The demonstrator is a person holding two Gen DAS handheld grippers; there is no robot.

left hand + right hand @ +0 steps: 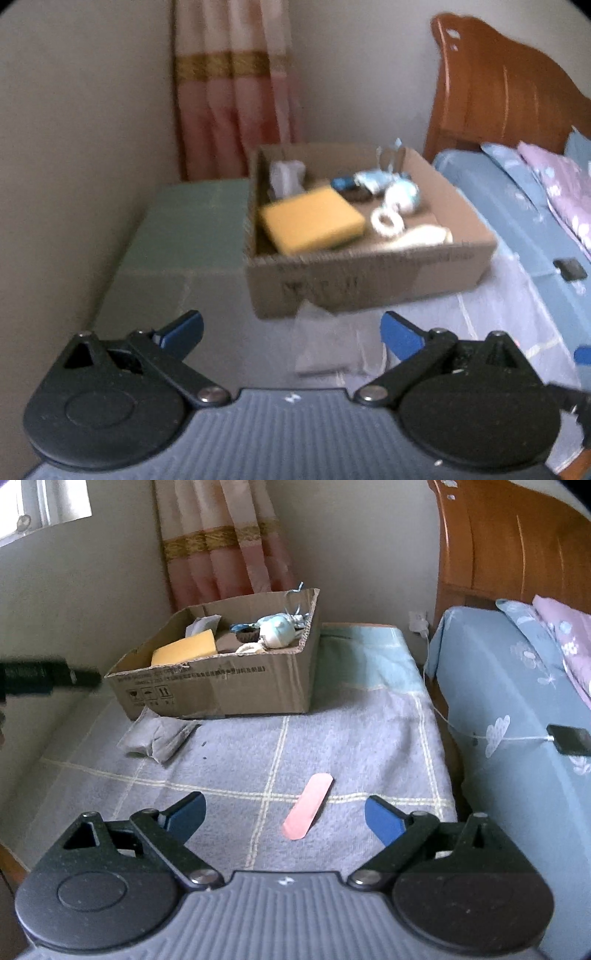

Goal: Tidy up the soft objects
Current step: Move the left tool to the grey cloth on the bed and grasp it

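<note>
Your left gripper [291,334] and right gripper [285,814]: fingers spread wide, holding nothing. Flat rounded pink strip [307,806] on checked woven blanket [354,738]. Corrugated cardboard box [221,686] holds yellow sponge [184,650].

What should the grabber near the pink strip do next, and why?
Probably lower the open right gripper onto the flat pink strip and close on it. The strip lies loose on the checked grey blanket between the blue fingertips, while other soft things already sit in the brown cardboard box.
</note>
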